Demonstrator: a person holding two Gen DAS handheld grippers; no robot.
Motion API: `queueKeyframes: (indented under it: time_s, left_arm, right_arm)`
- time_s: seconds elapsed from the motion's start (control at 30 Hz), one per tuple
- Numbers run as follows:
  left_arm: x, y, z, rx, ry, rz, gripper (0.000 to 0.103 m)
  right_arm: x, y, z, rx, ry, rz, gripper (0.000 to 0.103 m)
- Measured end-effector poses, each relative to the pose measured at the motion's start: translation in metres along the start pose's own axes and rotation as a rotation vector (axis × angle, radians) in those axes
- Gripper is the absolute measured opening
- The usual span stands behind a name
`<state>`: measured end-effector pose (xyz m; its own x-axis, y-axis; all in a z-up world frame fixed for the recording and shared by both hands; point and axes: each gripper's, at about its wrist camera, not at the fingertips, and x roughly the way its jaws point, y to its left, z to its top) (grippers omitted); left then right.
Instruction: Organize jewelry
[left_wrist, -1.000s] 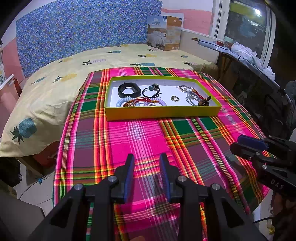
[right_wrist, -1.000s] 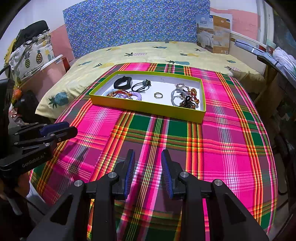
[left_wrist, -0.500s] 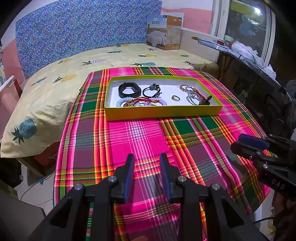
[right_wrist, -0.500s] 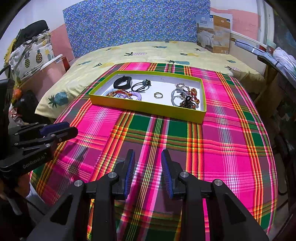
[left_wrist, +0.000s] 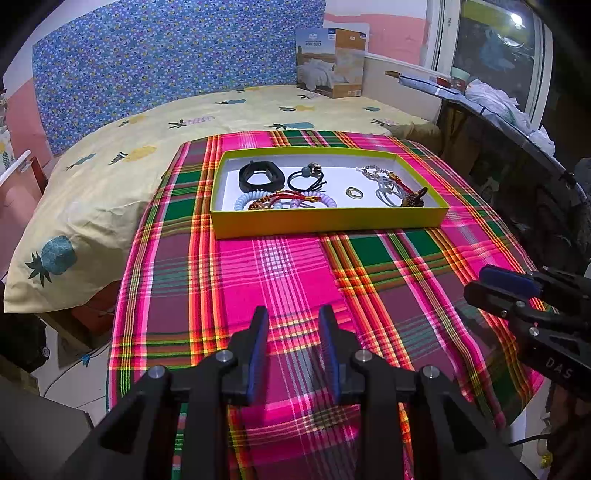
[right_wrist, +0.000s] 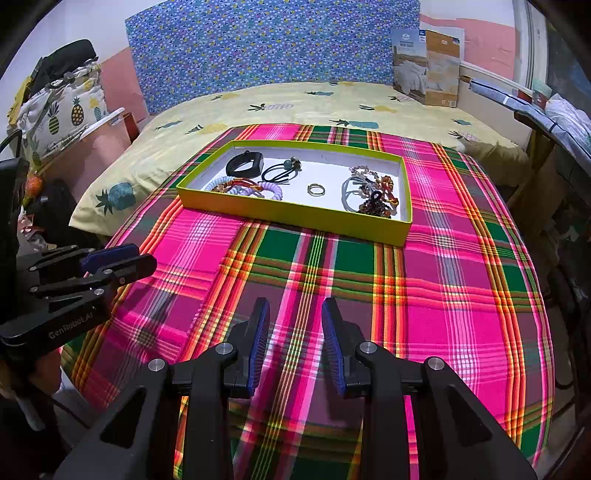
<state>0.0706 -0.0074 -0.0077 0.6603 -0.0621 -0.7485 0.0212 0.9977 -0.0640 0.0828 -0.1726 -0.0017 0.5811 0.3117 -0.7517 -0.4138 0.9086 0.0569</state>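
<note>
A shallow yellow-green tray (left_wrist: 328, 220) (right_wrist: 295, 212) sits on the far part of a pink plaid cloth (left_wrist: 295, 269) (right_wrist: 314, 266). It holds a black band (left_wrist: 260, 176) (right_wrist: 244, 163), black hair ties (left_wrist: 308, 177) (right_wrist: 282, 171), pale spiral ties with red cords (left_wrist: 284, 199) (right_wrist: 243, 188), a gold ring (left_wrist: 354, 192) (right_wrist: 316, 189) and a tangle of chains (left_wrist: 400, 188) (right_wrist: 371, 190). My left gripper (left_wrist: 293, 325) is open and empty over the near cloth. My right gripper (right_wrist: 295, 317) is open and empty too, also well short of the tray.
The cloth lies over a bed with a yellow pineapple sheet (left_wrist: 122, 162) (right_wrist: 295, 103). A bedding box (left_wrist: 330, 62) (right_wrist: 426, 66) stands at the far edge. A cluttered ledge (left_wrist: 480, 96) runs along the right. Bags (right_wrist: 59, 107) are stacked at the left.
</note>
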Motion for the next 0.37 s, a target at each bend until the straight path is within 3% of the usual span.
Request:
queueKeyframes:
  time_s: [0.37]
  left_arm:
    - [0.0006, -0.0012, -0.0013, -0.001, -0.001, 0.003, 0.029]
  right_arm:
    - [0.0001, -0.0007, 0.0004, 0.001, -0.001, -0.001, 0.030]
